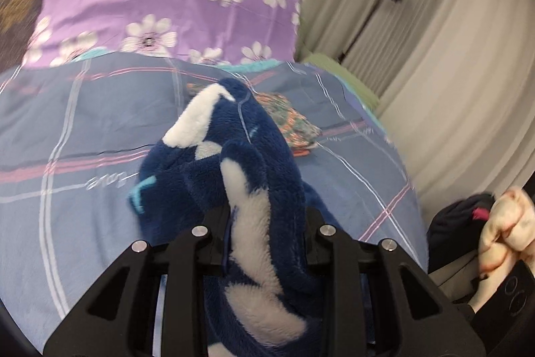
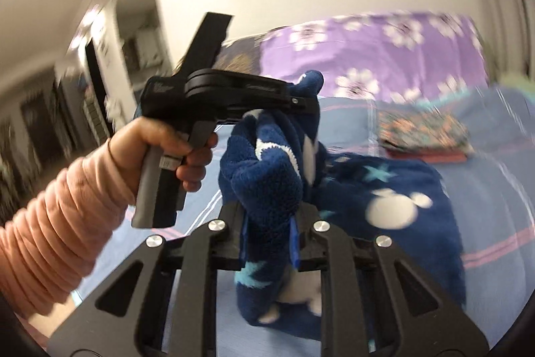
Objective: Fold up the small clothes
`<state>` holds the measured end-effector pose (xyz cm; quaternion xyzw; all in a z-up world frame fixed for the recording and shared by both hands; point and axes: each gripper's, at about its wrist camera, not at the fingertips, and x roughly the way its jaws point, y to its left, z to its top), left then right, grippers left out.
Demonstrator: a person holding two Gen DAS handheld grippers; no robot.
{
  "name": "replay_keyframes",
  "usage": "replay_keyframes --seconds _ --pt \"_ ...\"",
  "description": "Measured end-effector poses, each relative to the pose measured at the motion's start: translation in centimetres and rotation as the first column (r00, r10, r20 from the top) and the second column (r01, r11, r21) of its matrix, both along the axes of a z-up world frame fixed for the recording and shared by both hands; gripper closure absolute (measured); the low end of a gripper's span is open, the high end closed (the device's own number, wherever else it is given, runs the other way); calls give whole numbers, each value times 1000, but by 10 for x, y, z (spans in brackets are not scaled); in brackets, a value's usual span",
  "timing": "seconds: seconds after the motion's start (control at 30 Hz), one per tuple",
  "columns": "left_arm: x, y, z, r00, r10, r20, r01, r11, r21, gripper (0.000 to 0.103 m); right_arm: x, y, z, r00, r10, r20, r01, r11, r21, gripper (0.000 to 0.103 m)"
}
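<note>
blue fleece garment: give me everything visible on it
The blue fleece garment is navy plush with white patches and pale blue stars. It is bunched and lifted, not folded. The left gripper and the right gripper each pinch a gathered part of it, close together. In the right wrist view the rest trails down onto the plaid bedsheet, near a folded patterned cloth.

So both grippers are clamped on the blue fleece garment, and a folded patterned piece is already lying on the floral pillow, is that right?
Not quite. The left gripper and right gripper are both clamped on the blue fleece garment, but the folded patterned piece lies on the blue plaid bedspread, below the purple floral pillow, not on it. The left wrist view shows this most clearly.
</note>
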<state>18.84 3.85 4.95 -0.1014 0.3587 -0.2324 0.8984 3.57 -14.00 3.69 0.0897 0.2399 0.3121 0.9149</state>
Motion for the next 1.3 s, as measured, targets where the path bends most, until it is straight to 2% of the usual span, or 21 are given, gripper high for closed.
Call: replay_keyframes --seconds 0.17,0.33,0.47,0.53,0.57,0.63,0.73,0.8,0.87,0.9,0.97,1.0,1.03,1.1,1.2,1.27,1.3 --pt "28 -80 -14 997 -67 -34 71 989 128 74 23 -82 -35 986 -51 -156 77 983 164 86" --pt "51 -153 -57 983 -138 -117 162 960 229 71 31 -140 -86 945 -65 -320 162 944 287 86" --pt "58 -179 -76 977 -148 -152 182 953 243 62 36 -166 -126 903 -46 -427 213 912 352 86" --pt "56 -188 -81 975 -167 -150 199 952 232 51 37 -171 -143 880 -32 -475 232 900 369 86" --pt "56 -192 -83 972 -177 -152 209 951 228 49 37 -173 -150 870 -19 -493 236 894 381 85" --pt "55 -200 -86 969 -195 -151 228 942 246 43 36 -176 -157 860 7 -510 238 879 414 81" --pt "50 -205 -87 967 -211 -140 242 933 266 39 34 -177 -152 868 10 -496 231 876 422 68" --pt "49 -204 -86 966 -216 -140 246 934 257 38 33 -175 -143 879 7 -477 220 882 416 50" --pt "50 -203 -86 966 -220 -140 248 939 238 37 39 -169 -138 886 49 -462 177 884 434 31" --pt "50 -202 -85 965 -222 -138 249 941 230 37 42 -165 -137 884 55 -465 172 886 431 31" --pt "49 -203 -85 966 -223 -133 249 940 231 37 47 -157 -134 877 38 -479 182 897 404 34" --pt "49 -203 -85 966 -225 -130 250 940 230 36 45 -155 -132 876 24 -481 187 903 386 55" --pt "48 -201 -84 967 -222 -124 246 942 228 36 46 -154 -131 875 4 -485 198 909 366 66" --pt "45 -195 -77 971 -210 -113 229 952 200 36 41 -157 -130 869 8 -495 221 889 402 79" --pt "33 -175 -47 976 -212 -56 217 971 98 36 29 -164 -124 878 -28 -479 244 885 395 81" --pt "17 -161 -22 976 -215 41 207 968 138 34 23 -169 -124 873 -55 -484 261 892 369 81" --pt "10 -155 -15 973 -214 81 196 963 188 33 23 -172 -126 868 -60 -494 269 891 365 81"
